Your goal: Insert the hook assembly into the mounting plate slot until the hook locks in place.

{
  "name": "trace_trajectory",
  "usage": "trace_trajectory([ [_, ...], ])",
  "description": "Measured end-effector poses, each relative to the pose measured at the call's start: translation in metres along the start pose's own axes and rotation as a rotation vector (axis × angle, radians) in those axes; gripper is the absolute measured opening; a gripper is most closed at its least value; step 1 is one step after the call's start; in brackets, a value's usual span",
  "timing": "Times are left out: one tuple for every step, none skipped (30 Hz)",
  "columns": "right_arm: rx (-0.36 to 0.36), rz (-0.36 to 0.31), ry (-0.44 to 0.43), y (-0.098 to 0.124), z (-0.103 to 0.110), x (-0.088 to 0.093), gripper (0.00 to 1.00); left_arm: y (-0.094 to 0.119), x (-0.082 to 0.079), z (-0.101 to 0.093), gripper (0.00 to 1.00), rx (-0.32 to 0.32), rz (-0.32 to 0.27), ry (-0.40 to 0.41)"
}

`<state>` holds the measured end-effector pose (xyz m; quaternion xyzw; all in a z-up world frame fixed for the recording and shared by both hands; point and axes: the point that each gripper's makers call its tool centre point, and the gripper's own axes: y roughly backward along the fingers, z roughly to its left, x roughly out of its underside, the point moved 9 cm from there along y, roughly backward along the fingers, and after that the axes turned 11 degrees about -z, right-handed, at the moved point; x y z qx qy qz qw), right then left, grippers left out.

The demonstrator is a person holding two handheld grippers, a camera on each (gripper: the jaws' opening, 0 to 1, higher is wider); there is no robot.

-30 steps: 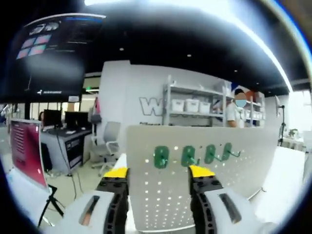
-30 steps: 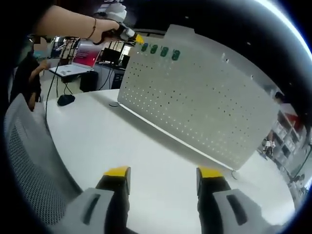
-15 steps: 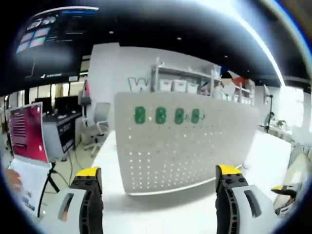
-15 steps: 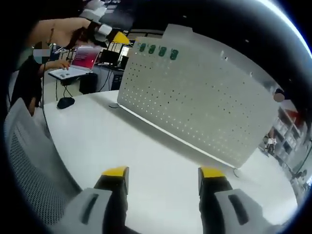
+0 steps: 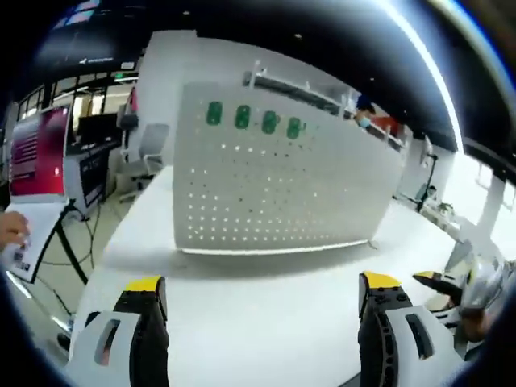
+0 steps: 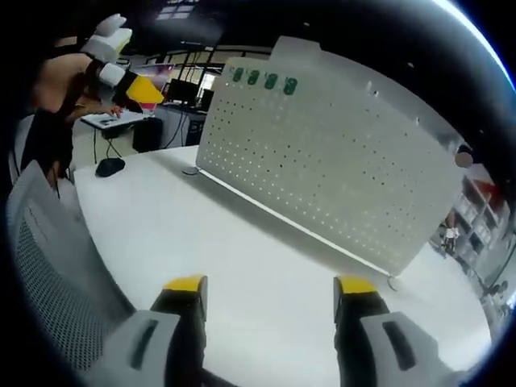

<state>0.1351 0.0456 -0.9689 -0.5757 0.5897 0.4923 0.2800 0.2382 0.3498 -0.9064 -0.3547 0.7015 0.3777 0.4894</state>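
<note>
A white perforated mounting plate (image 5: 282, 181) (image 6: 330, 153) stands upright on the white table (image 5: 258, 298) (image 6: 226, 242). Several green hooks (image 5: 251, 119) (image 6: 262, 79) hang in a row along its top edge. My left gripper (image 5: 260, 284) is open with nothing between its jaws, held back from the plate above the table. In the right gripper view the left gripper (image 6: 121, 68) appears at the upper left, held by a hand, well clear of the plate. My right gripper (image 6: 268, 285) is open and empty, low over the table; its yellow tip (image 5: 435, 280) pokes into the left gripper view.
A laptop with a red screen (image 5: 36, 153) sits at the left, with a hand (image 5: 10, 230) near it. A black mouse (image 6: 109, 165) lies on the table. A mesh chair back (image 6: 48, 274) stands at the near left. Shelving and office chairs stand behind the plate.
My left gripper opened wide and pulled back from the hooks at the plate's top, down toward the table. The right gripper stays almost still.
</note>
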Motion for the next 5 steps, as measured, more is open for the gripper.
trace_trajectory([
  [0.004, 0.0, 0.005, 0.0, 0.0, 0.0, 0.6, 0.002, 0.002, -0.002, 1.0, 0.002, 0.001, -0.014],
  [0.008, -0.002, 0.007, 0.001, -0.001, -0.001, 0.59, 0.006, 0.006, -0.005, 1.0, 0.013, 0.005, -0.023],
  [0.011, -0.005, 0.008, 0.001, -0.001, -0.001, 0.59, 0.008, 0.009, -0.007, 1.0, 0.019, 0.011, -0.021],
  [0.014, -0.008, 0.007, 0.001, -0.002, -0.001, 0.59, 0.011, 0.014, -0.009, 1.0, 0.025, 0.024, -0.015],
  [0.015, -0.009, 0.006, 0.001, -0.002, -0.002, 0.59, 0.014, 0.017, -0.01, 1.0, 0.026, 0.036, -0.013],
])
